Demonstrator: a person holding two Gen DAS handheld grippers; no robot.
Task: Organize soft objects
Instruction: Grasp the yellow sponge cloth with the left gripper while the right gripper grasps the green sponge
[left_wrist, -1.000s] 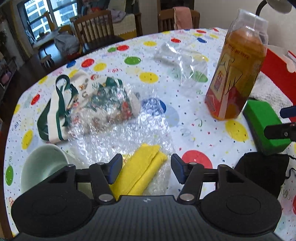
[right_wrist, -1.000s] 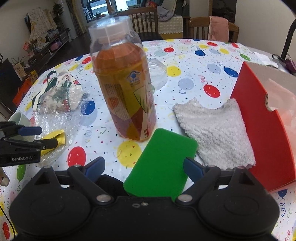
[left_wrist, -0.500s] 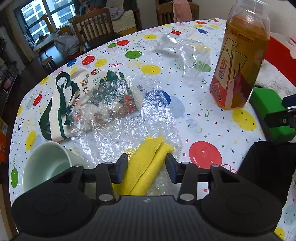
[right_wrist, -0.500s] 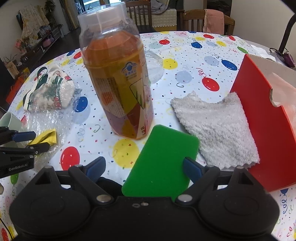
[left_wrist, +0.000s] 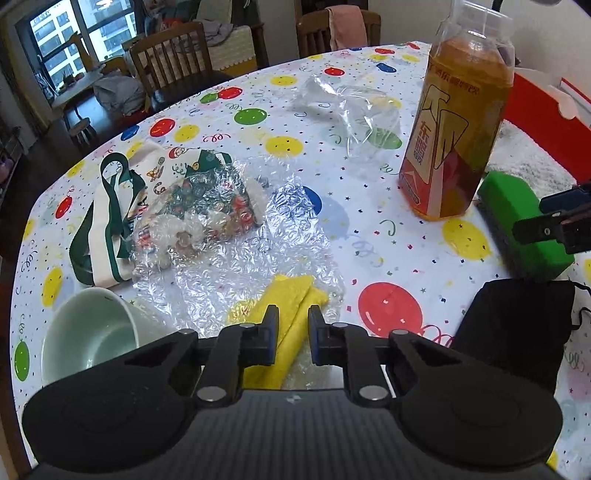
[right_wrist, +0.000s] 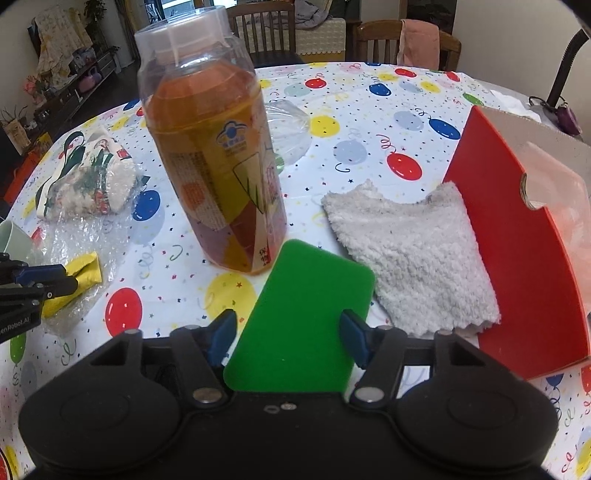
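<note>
My left gripper is shut on a folded yellow cloth that lies on bubble wrap. My right gripper is open, its jaws on either side of a green sponge without clear contact. The sponge also shows in the left wrist view. A white fluffy towel lies to the right of the sponge. A patterned cloth bag with green straps lies at the left, partly under the bubble wrap. The yellow cloth shows in the right wrist view with the left gripper on it.
A tall bottle of orange-brown drink stands just beyond the sponge. A red box stands at the right. A pale green cup lies at near left. A black pouch and clear plastic wrap lie on the balloon-patterned tablecloth.
My left gripper's jaws have closed in on the yellow cloth. My right gripper's jaws have narrowed around the green sponge and moved a little closer to the bottle.
</note>
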